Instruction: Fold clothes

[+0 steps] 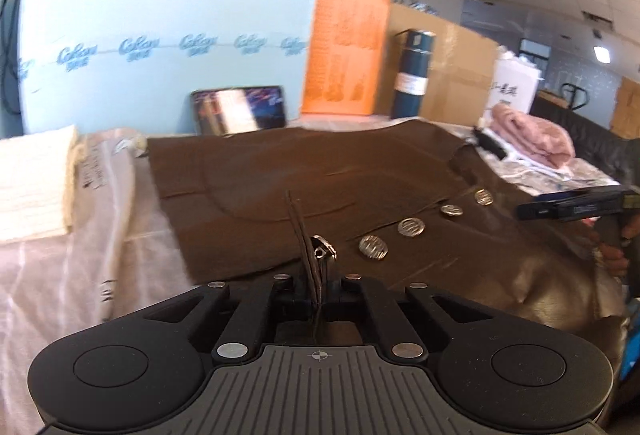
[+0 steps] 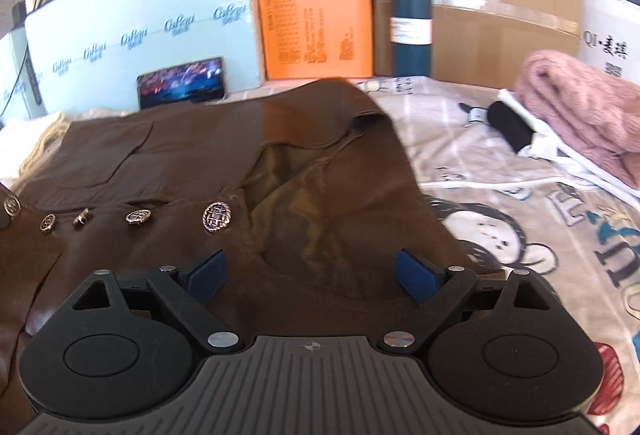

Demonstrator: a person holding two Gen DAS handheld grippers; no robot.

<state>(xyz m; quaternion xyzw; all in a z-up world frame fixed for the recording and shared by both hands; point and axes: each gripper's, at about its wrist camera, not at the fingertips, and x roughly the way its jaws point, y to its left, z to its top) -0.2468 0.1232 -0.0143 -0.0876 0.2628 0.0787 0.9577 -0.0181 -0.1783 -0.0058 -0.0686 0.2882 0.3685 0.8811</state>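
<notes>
A brown vest (image 1: 280, 187) with a row of silver buttons (image 1: 410, 227) lies spread on the bed. My left gripper (image 1: 316, 295) is shut on the vest's front edge, pinching a thin fold of brown cloth with one button by it. In the right wrist view the same vest (image 2: 192, 163) shows its armhole and shiny lining (image 2: 296, 203). My right gripper (image 2: 316, 275) is open, its blue pads (image 2: 208, 273) wide apart just above the vest near the armhole. The right gripper also shows at the right edge of the left wrist view (image 1: 576, 209).
A folded pink garment (image 2: 584, 111) on white clothing lies at the right. A cartoon-print sheet (image 2: 540, 219) covers the bed. A cream folded blanket (image 1: 36, 179) sits at the left. A teal flask (image 2: 412, 7), orange board, cardboard and a tablet (image 2: 182, 81) stand at the back.
</notes>
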